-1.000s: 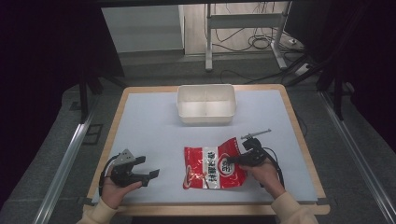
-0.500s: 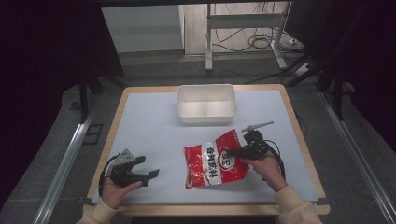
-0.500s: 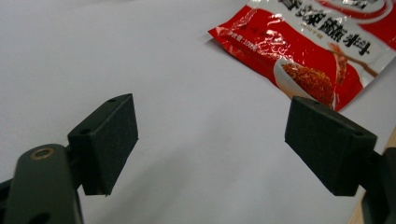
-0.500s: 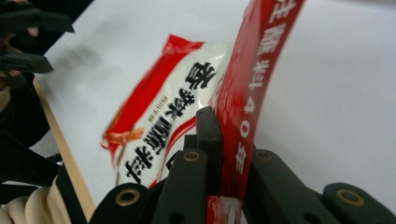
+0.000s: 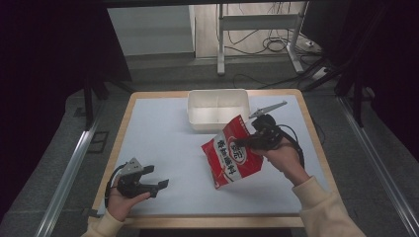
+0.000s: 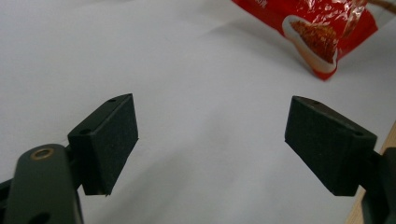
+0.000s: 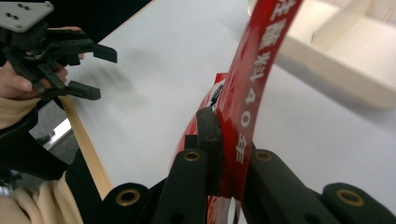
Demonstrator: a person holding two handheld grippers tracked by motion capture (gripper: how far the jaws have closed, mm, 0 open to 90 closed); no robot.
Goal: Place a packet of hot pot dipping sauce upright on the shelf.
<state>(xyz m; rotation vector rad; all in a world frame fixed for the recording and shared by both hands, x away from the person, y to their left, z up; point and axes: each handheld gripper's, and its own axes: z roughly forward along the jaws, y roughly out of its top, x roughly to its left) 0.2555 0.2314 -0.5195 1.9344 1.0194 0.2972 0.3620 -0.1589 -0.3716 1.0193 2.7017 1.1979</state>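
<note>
Right gripper [image 5: 248,141] is clamped on the edge of the red snack bag [image 5: 231,159], which hangs tilted off the table, long axis sloping down and away from the jaws. White bin [image 5: 217,109] lies just beyond it, the likely destination. Left gripper [image 5: 159,185] rests spread wide, empty, well apart.

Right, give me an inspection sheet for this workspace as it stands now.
Surface: white table with a wooden edge.
Job's things: red packet pinched at one edge and lifted, tilted; white bin at the far side.
Clutter: nothing seen.
Grippers: right gripper shut on the packet; left gripper open, holding nothing, low at the near left.
Cables: black cable loops from the right gripper; loose cables on the floor beyond.
Surroundings: dark curtains, metal stand legs, floor rails.
</note>
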